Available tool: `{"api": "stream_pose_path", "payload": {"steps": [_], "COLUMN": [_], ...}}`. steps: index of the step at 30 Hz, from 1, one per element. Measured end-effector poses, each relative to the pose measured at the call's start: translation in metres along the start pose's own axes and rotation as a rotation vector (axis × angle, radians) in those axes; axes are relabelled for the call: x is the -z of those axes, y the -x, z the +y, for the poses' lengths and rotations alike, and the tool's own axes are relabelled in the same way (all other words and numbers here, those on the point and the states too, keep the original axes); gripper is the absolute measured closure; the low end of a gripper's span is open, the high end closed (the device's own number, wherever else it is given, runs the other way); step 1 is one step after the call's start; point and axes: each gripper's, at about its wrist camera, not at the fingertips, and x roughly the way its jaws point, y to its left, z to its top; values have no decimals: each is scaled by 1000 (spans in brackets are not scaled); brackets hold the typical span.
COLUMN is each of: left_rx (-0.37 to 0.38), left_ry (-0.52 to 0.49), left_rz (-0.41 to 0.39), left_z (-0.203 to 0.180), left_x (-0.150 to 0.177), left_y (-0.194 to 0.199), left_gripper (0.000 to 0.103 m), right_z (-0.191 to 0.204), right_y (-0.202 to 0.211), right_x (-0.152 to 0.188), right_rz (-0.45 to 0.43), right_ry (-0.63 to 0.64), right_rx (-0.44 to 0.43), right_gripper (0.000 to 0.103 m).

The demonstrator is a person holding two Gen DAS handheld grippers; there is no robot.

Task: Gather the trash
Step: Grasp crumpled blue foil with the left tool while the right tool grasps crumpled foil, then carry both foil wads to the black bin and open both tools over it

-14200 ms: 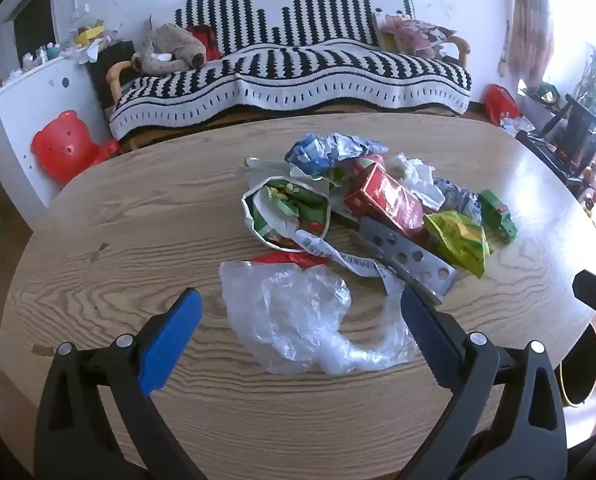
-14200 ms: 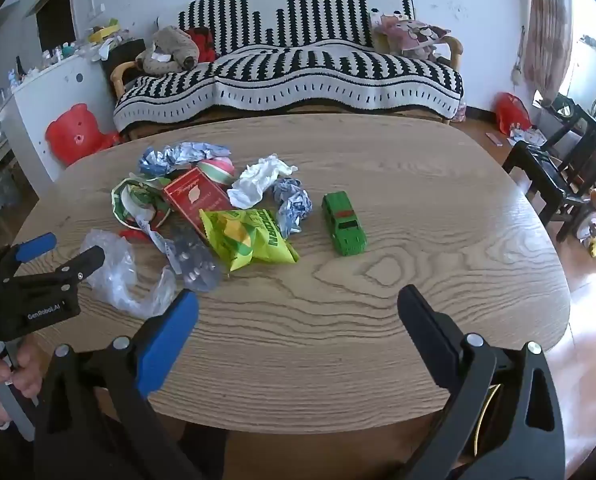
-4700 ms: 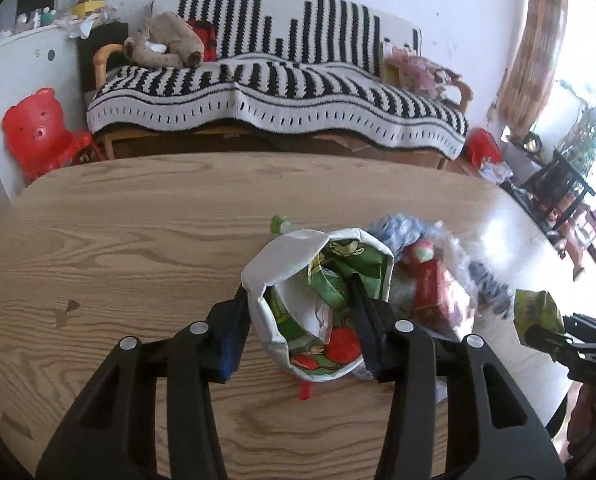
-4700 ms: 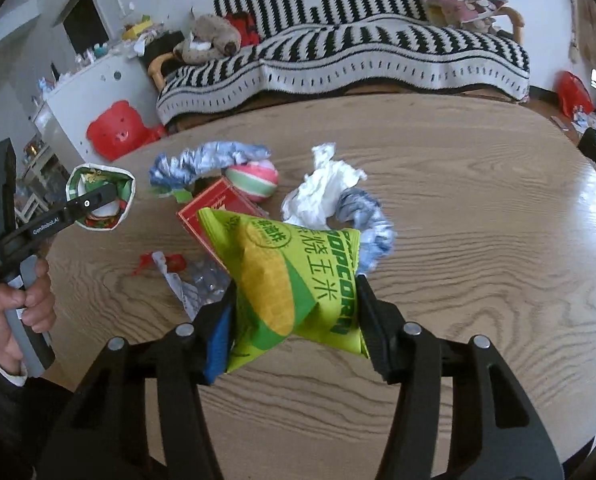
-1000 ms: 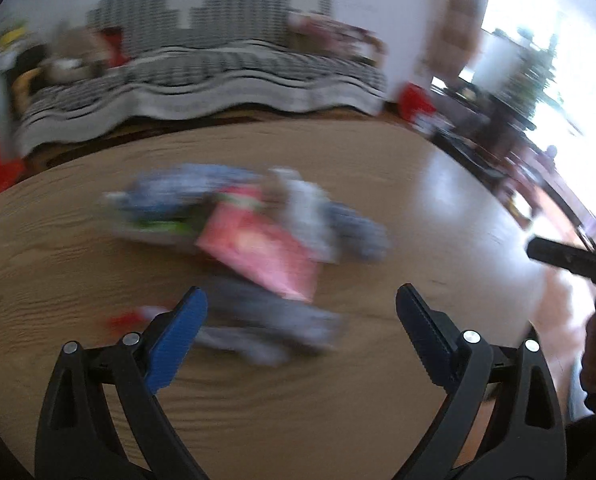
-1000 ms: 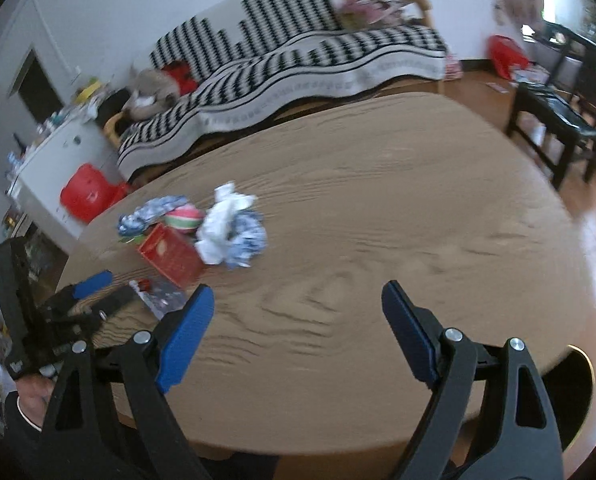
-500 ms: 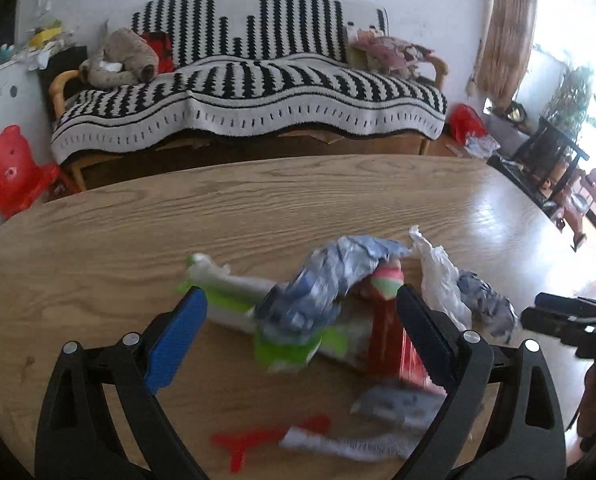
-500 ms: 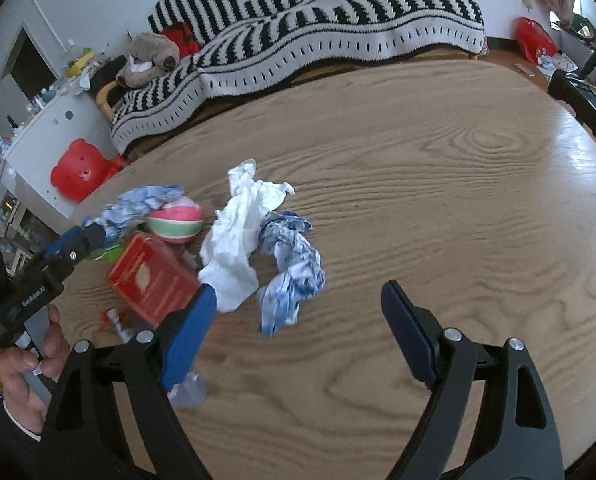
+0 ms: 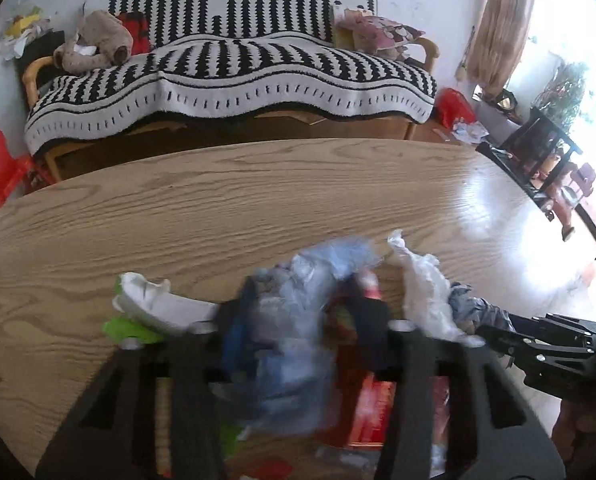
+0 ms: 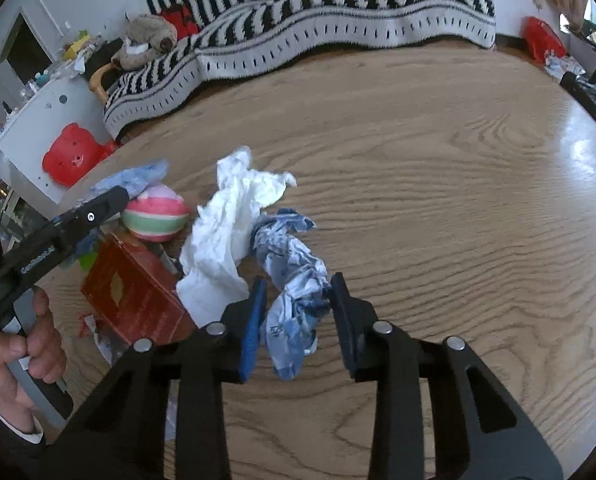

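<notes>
In the left wrist view my left gripper point(image 9: 298, 312) is shut on a crumpled blue-and-silver foil wrapper point(image 9: 293, 320), blurred by motion. A white tube with a green cap point(image 9: 153, 308) lies to its left, a white crumpled paper point(image 9: 418, 292) to its right. In the right wrist view my right gripper point(image 10: 298, 296) is shut on a crumpled blue-and-white wrapper point(image 10: 293, 276) on the wooden table point(image 10: 438, 200). The white paper point(image 10: 225, 236), a red box point(image 10: 133, 296) and a striped ball point(image 10: 155, 216) lie to its left.
A striped sofa point(image 9: 225, 80) stands behind the table. A red bear stool point(image 10: 71, 156) and a white cabinet point(image 10: 37, 120) are at the left. Dark chairs point(image 9: 538, 152) stand at the right. The table's right half point(image 10: 478, 240) is bare wood.
Both grippers have closed from wide open: the left onto the blue-and-silver foil wrapper, the right onto the blue-and-white wrapper. Both moved closer to the pile.
</notes>
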Motion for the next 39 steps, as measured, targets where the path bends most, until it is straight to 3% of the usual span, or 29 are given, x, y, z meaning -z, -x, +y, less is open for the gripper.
{"api": "stream_pose_path", "payload": {"steps": [10,18,24,31,39], "left_rx": [7,38,111,225,395], "left_ry": [84,12,-78,-255,-396], "left_rz": [-78,-85,-66,-22,34], "left_z": [6,-36,-102,-216,-337], "left_x": [7,19,30,57,97], "left_y": [50,67,71,63,63], "left_gripper": [75,75,75,75,75], "right_z": [-9,-39,-78,-145,-238], "right_y": [52,93,138,197,263], "right_x": [11,27,48,86,159], "right_rz": [-93,-132,-178,-229,-273], "right_ry": [-13,-36,-74,-143,-261], "right_rx": [-1,29,71,165,323], "right_gripper": [72,72,72,72,71]}}
